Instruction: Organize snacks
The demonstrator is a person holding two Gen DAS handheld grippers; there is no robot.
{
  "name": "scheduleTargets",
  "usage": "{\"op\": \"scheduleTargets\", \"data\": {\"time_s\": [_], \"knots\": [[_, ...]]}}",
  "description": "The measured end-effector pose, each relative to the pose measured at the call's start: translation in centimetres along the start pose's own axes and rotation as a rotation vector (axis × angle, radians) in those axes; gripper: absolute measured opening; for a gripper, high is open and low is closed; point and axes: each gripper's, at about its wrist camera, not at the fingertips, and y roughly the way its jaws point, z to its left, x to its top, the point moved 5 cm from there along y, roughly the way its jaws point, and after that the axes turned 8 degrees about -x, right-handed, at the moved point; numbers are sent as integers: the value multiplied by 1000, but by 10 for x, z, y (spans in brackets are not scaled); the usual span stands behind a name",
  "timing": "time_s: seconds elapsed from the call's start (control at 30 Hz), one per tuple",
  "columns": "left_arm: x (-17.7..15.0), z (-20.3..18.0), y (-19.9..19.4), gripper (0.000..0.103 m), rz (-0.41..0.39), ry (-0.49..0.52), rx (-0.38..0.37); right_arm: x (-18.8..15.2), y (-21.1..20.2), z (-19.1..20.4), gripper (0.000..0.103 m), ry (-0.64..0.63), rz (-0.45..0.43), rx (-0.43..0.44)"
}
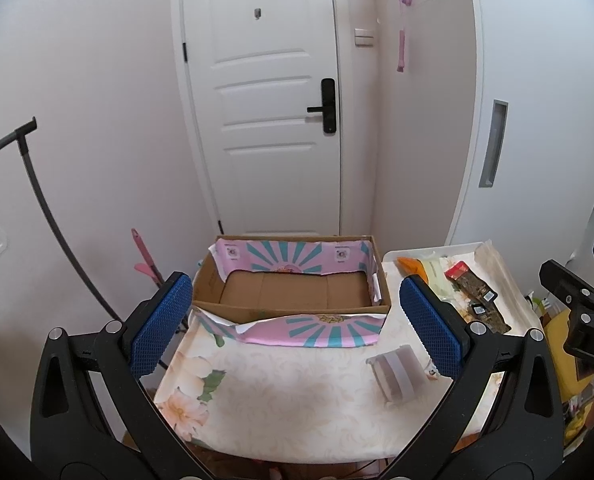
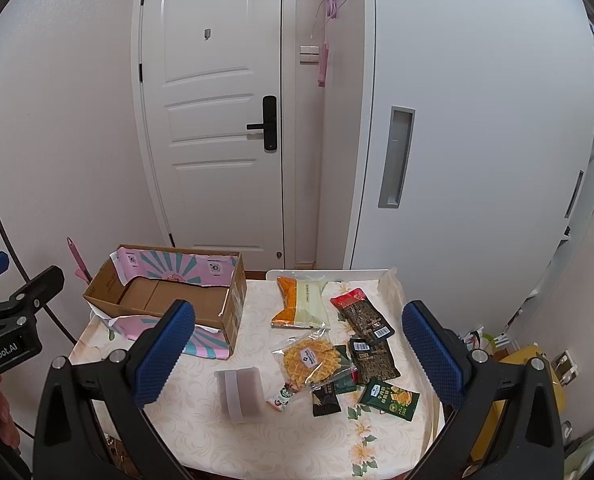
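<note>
An open cardboard box [image 2: 233,304] with pink lining stands at the table's far left, empty inside; it also shows in the left wrist view [image 1: 209,276]. Several snack packets lie right of it: a round waffle [image 2: 307,358], an orange-and-white pack [image 2: 299,296], a dark bar with a red end [image 2: 363,314], a black packet [image 2: 373,360], a green packet [image 2: 389,396] and a grey-striped pack [image 2: 241,394]. My right gripper [image 2: 297,354] is open, hovering above the snacks. My left gripper [image 1: 293,324] is open, held before the box, with the grey-striped pack [image 1: 397,372] near its right finger.
The floral-cloth table [image 2: 257,440] is small and stands before a white door [image 2: 213,120] and a wall. A white tray rim [image 2: 329,274] lies at the back right. A grey curved stand [image 1: 45,216] rises on the left. Yellow clutter [image 2: 537,364] sits right of the table.
</note>
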Motion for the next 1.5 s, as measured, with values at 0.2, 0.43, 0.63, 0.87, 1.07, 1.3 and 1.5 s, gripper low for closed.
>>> {"op": "scheduleTargets", "data": {"time_s": [0.2, 0.43, 0.63, 0.87, 1.07, 1.3, 1.5], "knots": [[0, -1, -1, 103, -2, -1, -3, 1, 0, 1, 103, 1, -1, 1], [1, -2, -1, 103, -1, 0, -2, 1, -1, 0, 103, 0, -3, 1], [2, -3, -2, 103, 0, 1, -4, 2, -1, 0, 103, 0, -2, -1], [2, -4, -2, 103, 1, 0, -4, 1, -2, 0, 103, 0, -2, 0], [2, -4, -2, 103, 1, 0, -4, 1, -2, 0, 103, 0, -3, 0], [3, -4, -2, 103, 1, -1, -4, 1, -2, 0, 103, 0, -3, 0], [4, -4, -2, 103, 2, -1, -4, 1, -2, 0, 103, 1, -3, 0]]}}
